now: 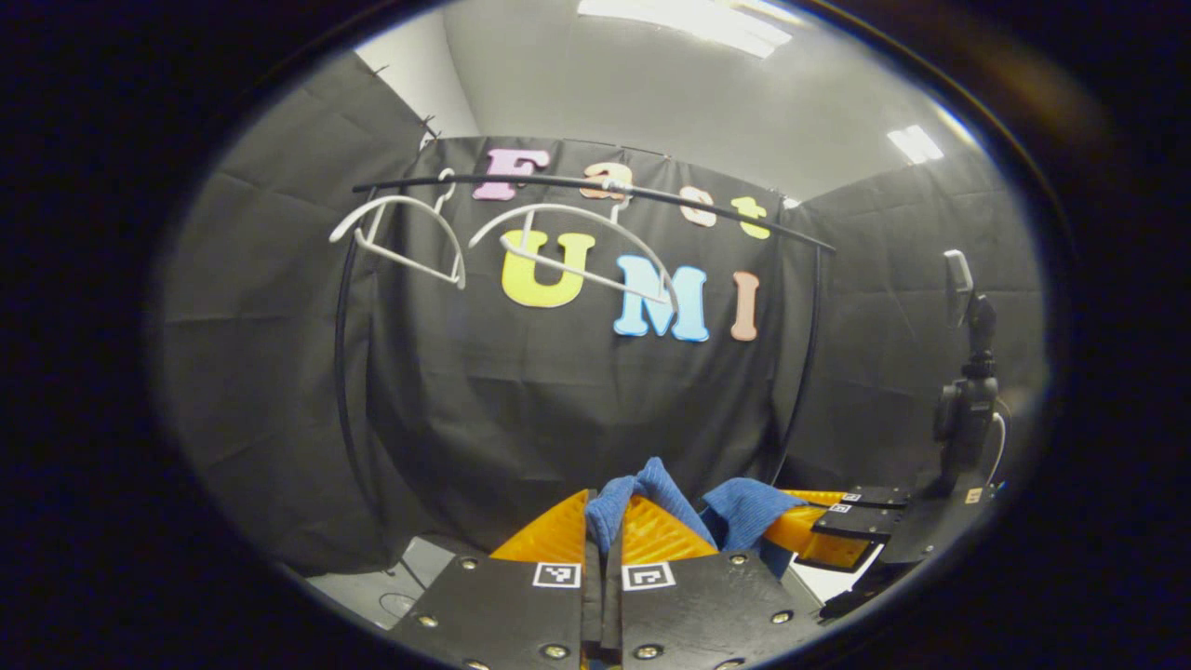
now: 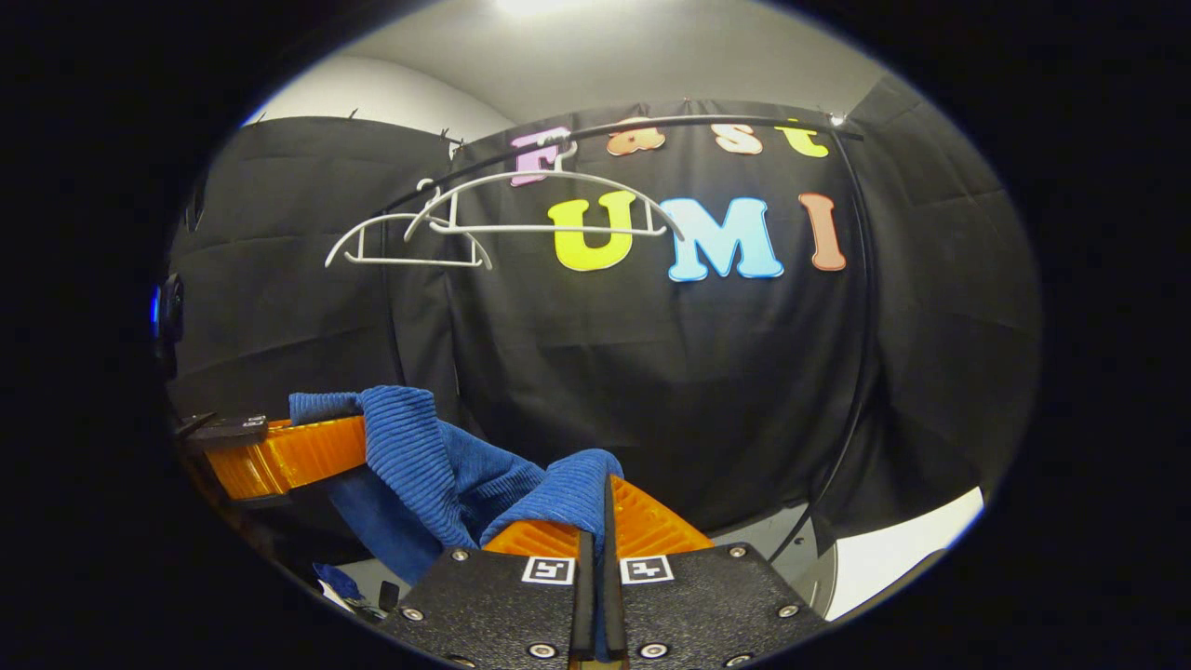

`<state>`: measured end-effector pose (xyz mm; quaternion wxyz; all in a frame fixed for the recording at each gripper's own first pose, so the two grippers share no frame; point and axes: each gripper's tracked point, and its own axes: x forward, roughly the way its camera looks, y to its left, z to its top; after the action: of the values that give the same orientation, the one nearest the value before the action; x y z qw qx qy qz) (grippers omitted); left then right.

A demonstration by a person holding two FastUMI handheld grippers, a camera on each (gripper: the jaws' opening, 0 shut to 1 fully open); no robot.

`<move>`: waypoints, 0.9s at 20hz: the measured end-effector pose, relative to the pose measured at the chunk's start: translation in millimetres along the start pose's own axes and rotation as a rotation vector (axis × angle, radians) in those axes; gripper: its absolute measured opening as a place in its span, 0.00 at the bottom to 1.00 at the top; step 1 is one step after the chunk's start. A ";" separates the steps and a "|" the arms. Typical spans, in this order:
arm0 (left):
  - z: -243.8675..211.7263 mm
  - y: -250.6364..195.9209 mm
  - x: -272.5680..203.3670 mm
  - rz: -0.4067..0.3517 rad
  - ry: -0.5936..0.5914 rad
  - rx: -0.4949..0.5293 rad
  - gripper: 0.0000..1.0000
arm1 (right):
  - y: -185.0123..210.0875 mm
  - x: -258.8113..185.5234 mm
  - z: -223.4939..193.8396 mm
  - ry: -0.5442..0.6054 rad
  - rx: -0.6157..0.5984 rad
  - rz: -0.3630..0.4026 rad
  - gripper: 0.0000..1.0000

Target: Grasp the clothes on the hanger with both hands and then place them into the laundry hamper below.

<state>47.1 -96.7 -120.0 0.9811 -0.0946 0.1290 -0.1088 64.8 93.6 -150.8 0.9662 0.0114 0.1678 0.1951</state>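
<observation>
A blue ribbed garment (image 1: 651, 502) hangs between my two grippers. My left gripper (image 1: 605, 521) is shut on one fold of it, the cloth bulging up between the orange fingers (image 1: 554, 535). In the left gripper view the right gripper (image 1: 819, 530) holds the other end at the right. My right gripper (image 2: 595, 512) is shut on the blue garment (image 2: 437, 465), which drapes leftward to the left gripper (image 2: 279, 456). Two bare white hangers (image 1: 400, 237) (image 2: 549, 209) hang on the black rail (image 1: 595, 186) above. The hamper is hidden.
The black rack's curved uprights (image 1: 342, 372) (image 2: 861, 372) stand in front of the booth cloth. A camera on a stand (image 1: 968, 391) is at the right in the left gripper view. A white floor patch (image 2: 903, 549) lies low right in the right gripper view.
</observation>
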 end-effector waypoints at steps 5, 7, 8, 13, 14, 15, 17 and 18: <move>-66.7 36.1 29.5 0.073 0.139 -0.040 0.01 | 0.5 10.8 -55.4 0.116 -0.005 -0.002 0.05; -89.6 42.8 31.3 0.093 0.182 -0.037 0.01 | -5.7 16.9 -74.0 0.154 -0.026 -0.005 0.05; -101.3 44.5 30.5 0.097 0.205 -0.034 0.01 | -8.2 19.4 -84.2 0.179 -0.034 -0.008 0.05; -148.1 55.7 17.2 0.112 0.320 -0.011 0.01 | -10.6 17.5 -126.9 0.283 -0.056 -0.018 0.08; -158.4 56.9 13.7 0.116 0.344 -0.006 0.06 | -10.6 17.0 -132.0 0.294 -0.058 -0.021 0.08; -169.5 57.9 11.8 0.119 0.370 -0.004 0.01 | -12.4 18.0 -136.9 0.307 -0.063 -0.024 0.08; -191.4 59.8 9.8 0.124 0.421 -0.006 0.01 | -11.2 19.1 -151.3 0.346 -0.072 -0.023 0.10; -200.8 61.5 8.5 0.129 0.445 -0.006 0.06 | -11.1 19.0 -159.6 0.368 -0.076 -0.021 0.10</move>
<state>11.8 -71.4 -325.6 0.9332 -0.0626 0.3480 -0.0639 33.1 83.6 -308.4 0.9210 -0.0626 0.3343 0.1901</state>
